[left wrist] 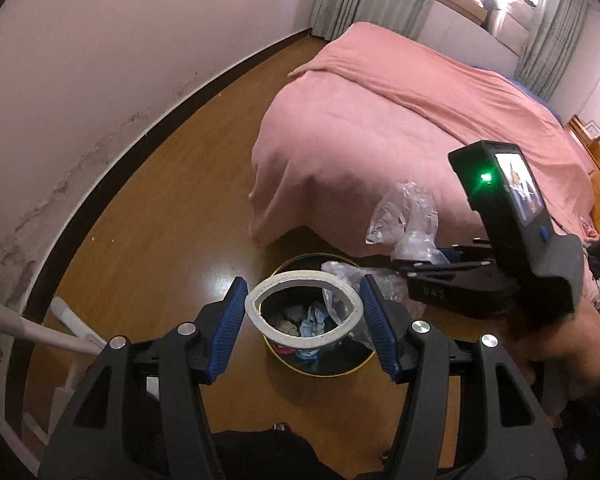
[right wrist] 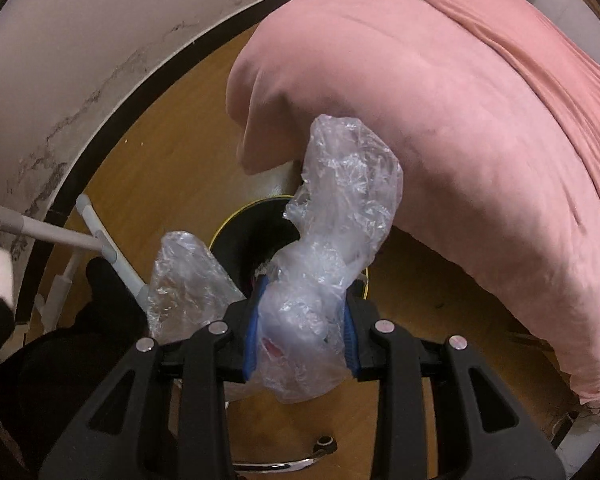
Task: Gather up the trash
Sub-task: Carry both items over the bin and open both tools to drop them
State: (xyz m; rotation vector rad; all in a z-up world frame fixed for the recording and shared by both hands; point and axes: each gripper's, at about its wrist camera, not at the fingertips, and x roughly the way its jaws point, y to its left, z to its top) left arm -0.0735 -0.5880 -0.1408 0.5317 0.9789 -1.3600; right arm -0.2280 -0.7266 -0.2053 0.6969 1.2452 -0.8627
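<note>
crumpled plastic bag (right wrist: 332,248) clenched in right gripper (right wrist: 300,344) jaws above trash bin (left wrist: 316,364); left gripper (left wrist: 304,320) jaws grasping white ring (left wrist: 304,312). loose plastic may snag the ring, spilling onto floor (left wrist: 172,208).

Mostly hidden behind the crumpled plastic bag (right wrist: 340,216) in the right wrist view: the round bin (right wrist: 236,232), with its contents out of sight. In the left wrist view, contents of bin (left wrist: 320,364) too small to identify beyond bluish and pale scraps. Near rim partly covered by white ring (left wrist: 306,308). Bed (left wrist: 400,120) cut off at right. Window area blown out, unreadable.
</note>
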